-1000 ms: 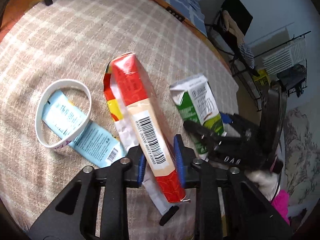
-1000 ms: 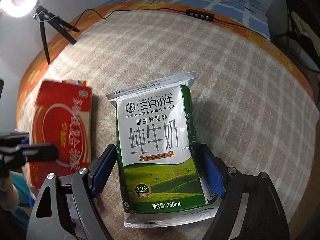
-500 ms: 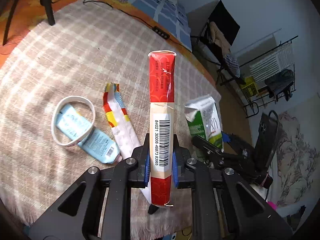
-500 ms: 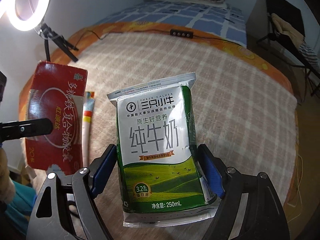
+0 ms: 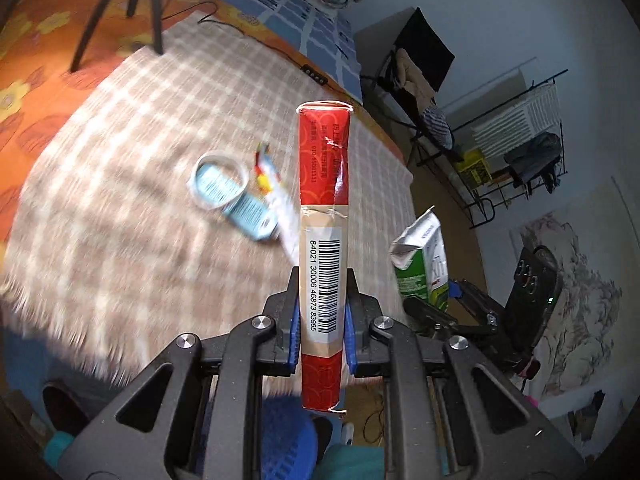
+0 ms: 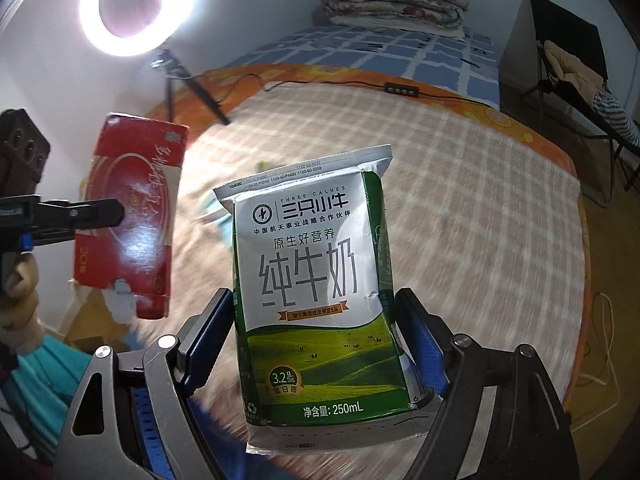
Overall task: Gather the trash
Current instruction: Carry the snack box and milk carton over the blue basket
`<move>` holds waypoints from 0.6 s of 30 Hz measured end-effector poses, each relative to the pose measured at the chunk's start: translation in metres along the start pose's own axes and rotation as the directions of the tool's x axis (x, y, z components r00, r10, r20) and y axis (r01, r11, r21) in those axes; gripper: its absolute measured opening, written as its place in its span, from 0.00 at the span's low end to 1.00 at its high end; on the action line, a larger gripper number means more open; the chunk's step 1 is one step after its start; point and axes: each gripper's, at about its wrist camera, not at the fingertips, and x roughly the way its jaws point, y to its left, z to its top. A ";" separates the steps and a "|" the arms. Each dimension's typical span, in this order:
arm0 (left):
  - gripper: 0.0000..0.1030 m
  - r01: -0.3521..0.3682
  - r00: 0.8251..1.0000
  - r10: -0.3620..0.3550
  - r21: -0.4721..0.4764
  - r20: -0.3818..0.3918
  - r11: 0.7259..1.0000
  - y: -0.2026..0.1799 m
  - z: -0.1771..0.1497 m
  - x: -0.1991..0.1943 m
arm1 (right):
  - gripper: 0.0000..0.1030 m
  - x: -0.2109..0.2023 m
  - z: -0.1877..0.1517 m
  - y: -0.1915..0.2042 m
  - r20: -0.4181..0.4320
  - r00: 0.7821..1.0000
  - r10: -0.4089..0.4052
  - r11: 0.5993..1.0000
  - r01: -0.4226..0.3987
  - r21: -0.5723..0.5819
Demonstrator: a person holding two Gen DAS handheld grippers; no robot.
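Observation:
My left gripper [image 5: 322, 316] is shut on a flat red carton [image 5: 324, 208] with a barcode, held upright in the air off the bed's near edge. It also shows in the right wrist view [image 6: 132, 216]. My right gripper [image 6: 316, 324] is shut on a green and white 250 mL milk carton [image 6: 316, 280], also lifted; it shows in the left wrist view [image 5: 424, 264]. On the checked blanket [image 5: 140, 152] lie a white ring [image 5: 218, 180] over a light blue wrapper [image 5: 246, 210] and a red-yellow-white wrapper [image 5: 272, 184].
A blue perforated basket [image 5: 280, 432] sits below the left gripper, by something teal [image 6: 52, 384]. A ring light [image 6: 128, 4] on a tripod stands at the bed's far left. A power strip [image 6: 402, 90], a chair [image 6: 568, 52] and a drying rack [image 5: 516, 140] are beyond the bed.
Both grippers have lifted and pulled back from the bed with their cartons. The items on the blanket look smaller and farther. The blue basket has come into view below.

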 end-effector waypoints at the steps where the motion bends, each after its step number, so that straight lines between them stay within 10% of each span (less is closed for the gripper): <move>1: 0.15 0.002 1.000 -0.002 -0.003 -0.005 1.000 0.004 -0.008 -0.006 | 0.79 -0.005 -0.006 0.007 0.005 1.000 0.007 1.000 -0.007 0.001; 18: 0.15 -0.048 0.987 0.039 -0.056 -0.154 0.997 0.051 -0.141 -0.047 | 0.79 -0.022 -0.122 0.108 -0.058 0.993 0.105 0.993 -0.108 -0.047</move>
